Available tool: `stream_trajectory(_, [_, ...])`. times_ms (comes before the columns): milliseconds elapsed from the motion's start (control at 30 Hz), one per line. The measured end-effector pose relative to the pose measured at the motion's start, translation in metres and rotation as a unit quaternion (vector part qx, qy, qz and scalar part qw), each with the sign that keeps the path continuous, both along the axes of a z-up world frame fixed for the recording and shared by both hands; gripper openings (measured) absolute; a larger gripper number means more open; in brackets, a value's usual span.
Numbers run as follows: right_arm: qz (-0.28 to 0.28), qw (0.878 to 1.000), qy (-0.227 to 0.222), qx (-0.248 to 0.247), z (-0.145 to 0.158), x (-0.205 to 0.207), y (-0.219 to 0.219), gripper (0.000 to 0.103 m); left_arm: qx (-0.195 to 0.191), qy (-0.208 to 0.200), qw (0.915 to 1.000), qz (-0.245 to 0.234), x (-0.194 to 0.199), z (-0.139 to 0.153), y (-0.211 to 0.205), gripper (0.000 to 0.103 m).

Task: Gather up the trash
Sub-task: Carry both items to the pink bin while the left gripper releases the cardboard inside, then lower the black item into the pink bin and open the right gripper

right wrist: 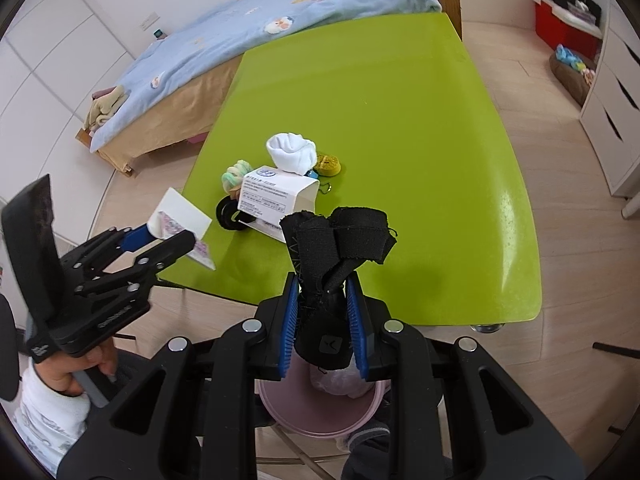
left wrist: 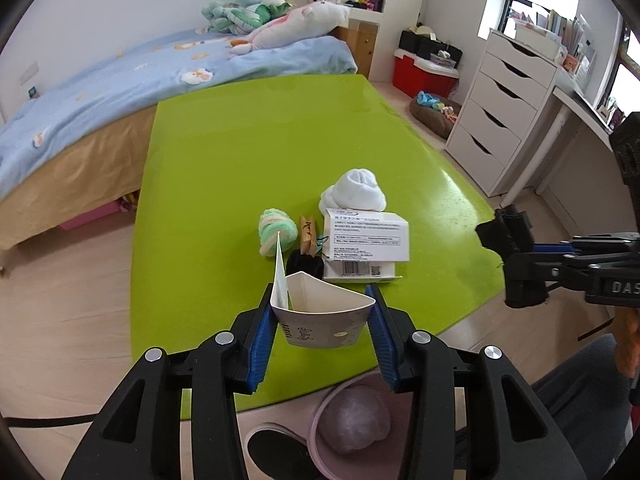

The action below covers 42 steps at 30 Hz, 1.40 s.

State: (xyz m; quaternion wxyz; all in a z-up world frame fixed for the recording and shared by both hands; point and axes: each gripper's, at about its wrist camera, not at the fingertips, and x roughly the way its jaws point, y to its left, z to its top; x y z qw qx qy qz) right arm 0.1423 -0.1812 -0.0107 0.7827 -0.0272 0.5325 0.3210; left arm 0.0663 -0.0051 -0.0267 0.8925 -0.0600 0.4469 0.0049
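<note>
The left hand-held gripper (left wrist: pixel 324 312) has its blue pads pressed on a squashed paper cup (left wrist: pixel 320 312), held above the green counter (left wrist: pixel 280 152) near its 6 o'clock edge. The right hand-held gripper (right wrist: pixel 326 316) is clamped on a black sock (right wrist: pixel 332 264), directly above the pink bin (right wrist: pixel 316 412) at 6 o'clock.

We see a lime-green table (left wrist: pixel 256 160), far left a bed (left wrist: pixel 100 92) under a blue quilt, plush toys (left wrist: pixel 276 20) heaped at its far end, a white drawer unit (left wrist: pixel 500 112) right, a red box (left wrist: pixel 420 74) beyond it
</note>
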Motion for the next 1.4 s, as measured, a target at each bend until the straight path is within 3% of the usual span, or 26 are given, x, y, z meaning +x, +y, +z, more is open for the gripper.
stream_trajectory(367, [0.024, 1.000, -0.020, 0.006, 0.007, -0.035, -0.010, 0.024, -0.015, -0.004, 0.9993, -0.033, -0.047, 0.016, -0.023, 0.043])
stream_trajectory(900, [0.037, 0.999, -0.013, 0.002, -0.008, -0.082, -0.032, 0.024, -0.051, 0.039, 0.9947, -0.080, -0.074, -0.015, -0.062, 0.044])
stream_trajectory(1000, [0.037, 0.999, -0.009, 0.003, -0.010, -0.085, -0.036, 0.024, -0.054, 0.040, 0.9942, -0.084, -0.075, -0.017, -0.066, 0.056])
stream_trajectory(1067, [0.036, 0.999, -0.008, 0.004, -0.011, -0.087, -0.038, 0.024, -0.057, 0.037, 0.9949, -0.074, -0.076, -0.018, -0.065, 0.084])
stream_trajectory(1233, [0.039, 0.999, -0.007, 0.007, -0.012, -0.090, -0.040, 0.025, -0.060, 0.031, 0.9965, -0.049, -0.077, -0.016, -0.058, 0.093])
stream_trajectory(1400, [0.044, 0.999, -0.009, 0.006, -0.014, -0.091, -0.038, 0.025, -0.063, 0.021, 0.9975, -0.022, -0.082, -0.009, -0.046, 0.095])
